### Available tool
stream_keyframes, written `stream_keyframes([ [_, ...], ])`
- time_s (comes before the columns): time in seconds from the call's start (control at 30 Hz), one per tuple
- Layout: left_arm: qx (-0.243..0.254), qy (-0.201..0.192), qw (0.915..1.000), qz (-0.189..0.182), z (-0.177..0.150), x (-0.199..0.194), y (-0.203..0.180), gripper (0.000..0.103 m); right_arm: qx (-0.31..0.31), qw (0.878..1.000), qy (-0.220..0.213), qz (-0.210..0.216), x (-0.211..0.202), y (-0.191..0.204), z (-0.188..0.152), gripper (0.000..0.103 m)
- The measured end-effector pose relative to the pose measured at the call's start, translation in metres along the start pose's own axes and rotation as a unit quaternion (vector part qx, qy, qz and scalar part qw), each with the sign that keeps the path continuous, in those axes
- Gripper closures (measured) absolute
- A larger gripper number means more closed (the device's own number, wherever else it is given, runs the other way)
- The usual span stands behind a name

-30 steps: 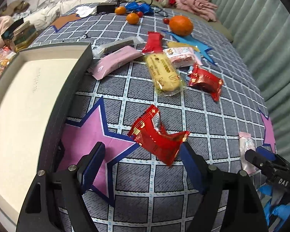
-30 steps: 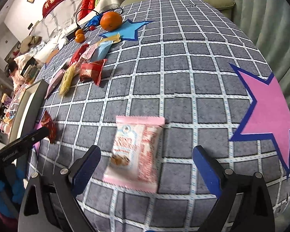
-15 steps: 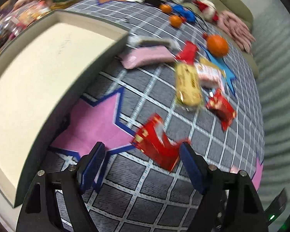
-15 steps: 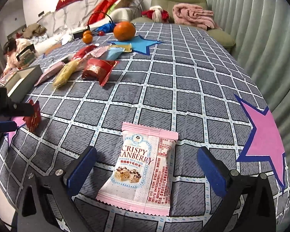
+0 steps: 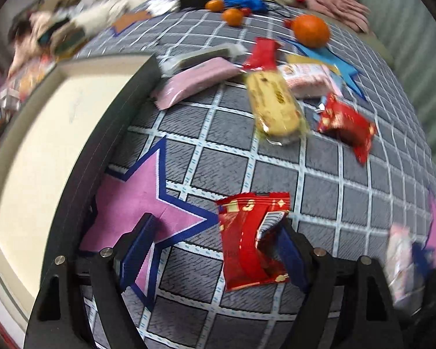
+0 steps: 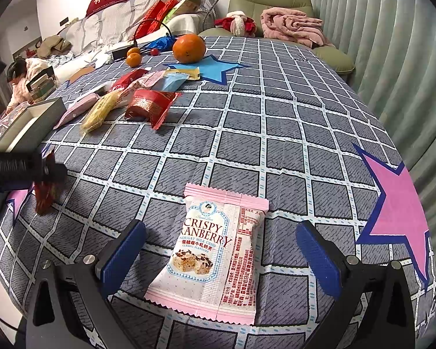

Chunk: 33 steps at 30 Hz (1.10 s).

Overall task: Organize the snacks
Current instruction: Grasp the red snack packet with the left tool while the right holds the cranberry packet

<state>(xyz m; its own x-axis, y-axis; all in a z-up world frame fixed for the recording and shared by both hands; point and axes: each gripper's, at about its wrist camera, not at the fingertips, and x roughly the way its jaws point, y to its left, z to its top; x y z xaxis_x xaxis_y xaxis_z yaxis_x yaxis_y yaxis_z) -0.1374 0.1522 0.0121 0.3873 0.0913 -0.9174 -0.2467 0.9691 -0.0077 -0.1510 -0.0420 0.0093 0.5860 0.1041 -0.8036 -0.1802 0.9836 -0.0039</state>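
A red snack packet [image 5: 248, 241] lies crumpled on the checked cloth between the fingers of my left gripper [image 5: 215, 251]. It rests against the right finger [image 5: 289, 250], and the left finger stands apart from it over the pink star [image 5: 136, 200]. This gripper is open. In the right wrist view a pink cranberry nougat packet [image 6: 215, 256] lies flat between the wide-open fingers of my right gripper [image 6: 221, 257], touching neither pad. A grey-rimmed box [image 5: 107, 133] with a cream inside stands to the left.
More snacks lie beyond: a yellow cake packet [image 5: 276, 107], a pink bar [image 5: 194, 81], another red packet [image 5: 346, 125] and a pink-white packet [image 5: 308, 78]. An orange [image 6: 189, 48] sits on a blue star, with small tangerines [image 6: 133, 56] behind. Sofa clutter and curtains ring the table.
The left gripper has closed in on the red packet, which now sits between its fingers against the right one. The right view has tilted and steadied over the pink packet, with the fingers slightly wider.
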Motion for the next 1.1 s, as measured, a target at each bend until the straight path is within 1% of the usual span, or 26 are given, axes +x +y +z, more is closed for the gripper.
stream_keyframes([
  [0.13, 0.022, -0.018, 0.9996, -0.007, -0.006, -0.001, 0.002, 0.017, 0.000, 1.000, 0.000, 0.000, 0.000, 0.001, 0.000, 0.000],
  [0.27, 0.042, -0.022, 0.9988, -0.014, -0.010, -0.004, 0.002, 0.017, 0.000, 1.000, 0.000, 0.000, 0.000, 0.001, 0.000, 0.000],
  [0.47, 0.068, -0.018, 0.9972, -0.024, -0.007, 0.000, -0.003, 0.016, 0.000, 1.000, 0.000, 0.000, 0.000, 0.001, 0.000, 0.000],
  [0.7, 0.081, -0.013, 0.9961, -0.035, -0.008, -0.001, -0.007, 0.016, 0.000, 1.000, -0.001, 0.000, 0.000, 0.001, 0.000, 0.000],
  [0.87, 0.094, -0.020, 0.9947, -0.037, -0.009, -0.002, -0.010, 0.016, 0.000, 1.000, -0.001, 0.000, 0.000, 0.001, 0.000, 0.000],
  [0.97, 0.103, -0.021, 0.9937, -0.040, -0.008, 0.000, -0.011, 0.014, 0.000, 1.000, -0.001, 0.000, 0.000, 0.001, 0.000, 0.000],
  [1.03, 0.101, -0.021, 0.9938, -0.041, -0.008, 0.002, -0.010, 0.008, 0.000, 1.000, -0.001, 0.000, 0.000, 0.000, 0.000, 0.000],
  [1.1, 0.102, -0.026, 0.9935, -0.042, -0.008, 0.002, -0.009, 0.006, 0.000, 1.000, -0.001, 0.000, 0.000, 0.000, 0.000, 0.000],
])
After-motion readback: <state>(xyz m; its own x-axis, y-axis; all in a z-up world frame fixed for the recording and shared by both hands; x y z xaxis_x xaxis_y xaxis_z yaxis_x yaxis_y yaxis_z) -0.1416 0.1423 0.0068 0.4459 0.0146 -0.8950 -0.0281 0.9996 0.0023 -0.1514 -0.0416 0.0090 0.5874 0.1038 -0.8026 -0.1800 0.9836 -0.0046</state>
